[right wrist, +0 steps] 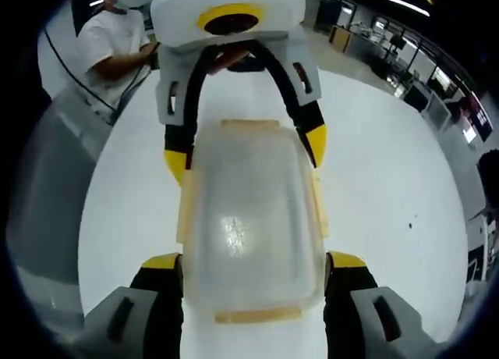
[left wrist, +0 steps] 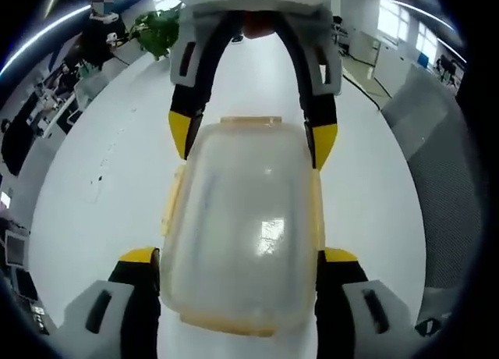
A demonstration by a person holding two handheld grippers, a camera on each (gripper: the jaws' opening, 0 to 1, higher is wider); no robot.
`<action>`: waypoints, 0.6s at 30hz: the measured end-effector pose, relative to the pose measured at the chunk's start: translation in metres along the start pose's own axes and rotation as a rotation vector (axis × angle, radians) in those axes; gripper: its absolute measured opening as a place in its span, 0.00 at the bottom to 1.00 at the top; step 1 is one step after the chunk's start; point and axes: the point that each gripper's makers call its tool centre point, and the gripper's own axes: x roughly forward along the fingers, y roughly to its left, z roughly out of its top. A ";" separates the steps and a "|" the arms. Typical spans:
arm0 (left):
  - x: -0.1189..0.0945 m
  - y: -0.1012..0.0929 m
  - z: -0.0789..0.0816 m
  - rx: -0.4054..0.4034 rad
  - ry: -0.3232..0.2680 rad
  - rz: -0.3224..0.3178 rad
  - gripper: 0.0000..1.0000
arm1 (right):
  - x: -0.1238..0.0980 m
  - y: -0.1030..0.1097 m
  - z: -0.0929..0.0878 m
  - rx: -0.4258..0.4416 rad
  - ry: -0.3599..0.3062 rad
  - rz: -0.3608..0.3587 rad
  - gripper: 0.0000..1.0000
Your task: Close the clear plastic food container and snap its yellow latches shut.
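Yellow-tipped left tongs [left wrist: 238, 257] spread wide at the near end of the clear plastic food container [left wrist: 243, 226], one jaw on each long side, just beside the walls; contact not confirmable through the lens distortion. Container resting on the white surface [left wrist: 93, 218], lid down over the base, yellow latches [left wrist: 168, 207] visible along the side edges and at both short ends; seated or loose, cannot be told. Right tongs [left wrist: 253, 140] entering from the far end, likewise spread, tips flanking the container's far corners. Same arrangement from the right gripper view: right tongs [right wrist: 253, 265] straddling the near end of the container [right wrist: 251, 218], left tongs [right wrist: 245, 152] opposite, jaws apart at the far corners. Side latch [right wrist: 185, 211] lying flat against the surface [right wrist: 390, 187], seemingly splayed outward. Person in a white shirt [right wrist: 105, 43] standing beyond the surface. Green plant [left wrist: 160, 31] and office desks in the background of the left gripper view.
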 end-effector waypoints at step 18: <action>-0.019 0.013 0.017 -0.248 -0.339 0.122 0.87 | -0.018 -0.005 0.005 0.254 -0.374 -0.168 0.71</action>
